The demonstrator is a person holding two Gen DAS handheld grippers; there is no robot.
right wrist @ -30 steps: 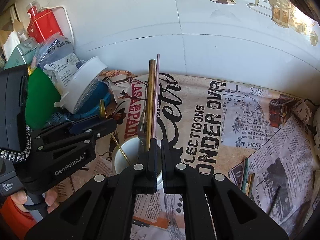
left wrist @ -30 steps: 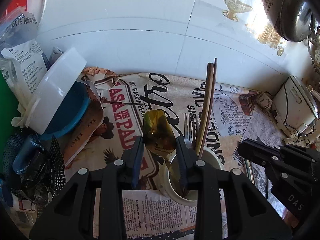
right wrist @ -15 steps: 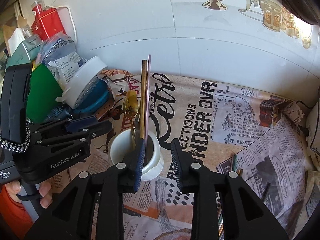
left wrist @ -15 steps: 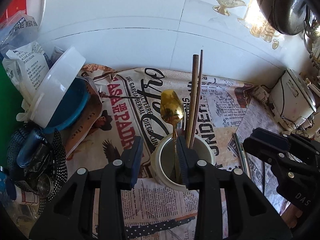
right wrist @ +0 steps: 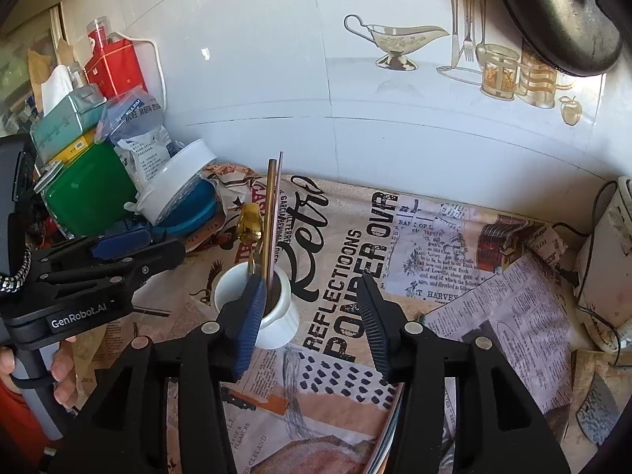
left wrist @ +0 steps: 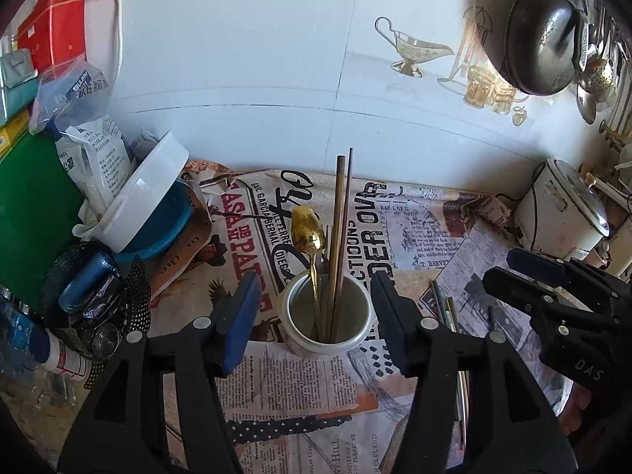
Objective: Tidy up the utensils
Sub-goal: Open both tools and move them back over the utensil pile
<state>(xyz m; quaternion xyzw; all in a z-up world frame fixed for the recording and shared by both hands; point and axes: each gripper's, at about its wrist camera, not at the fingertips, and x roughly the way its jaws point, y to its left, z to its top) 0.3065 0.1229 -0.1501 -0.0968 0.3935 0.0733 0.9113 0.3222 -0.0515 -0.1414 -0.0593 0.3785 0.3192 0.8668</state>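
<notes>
A white cup [left wrist: 300, 335] stands on the newspaper-print cover and holds a gold spoon [left wrist: 306, 229] and a pair of long brown chopsticks [left wrist: 341, 217], all upright. My left gripper [left wrist: 315, 282] hovers just in front of and above the cup. Its jaws are opening and the pads touch nothing. In the right wrist view the cup [right wrist: 284, 324] sits beside the left finger of my right gripper [right wrist: 309, 282]. That gripper's jaws are also opening, with only the table cover between them. The spoon [right wrist: 251, 225] and chopsticks [right wrist: 272, 213] rise behind it.
Several loose sticks [left wrist: 446, 308] lie on the cover right of the cup. A white tub over a blue bowl [left wrist: 146, 197], bags and a green box [left wrist: 35, 205] crowd the left. A rice cooker [left wrist: 561, 213] stands at the right, a wok [left wrist: 541, 35] hangs above, and a tiled wall is behind.
Both grippers drew back and up from the cup and spread their jaws. The right one, shut on the chopsticks before, let them go into the cup. The spoon now stands in the cup.
</notes>
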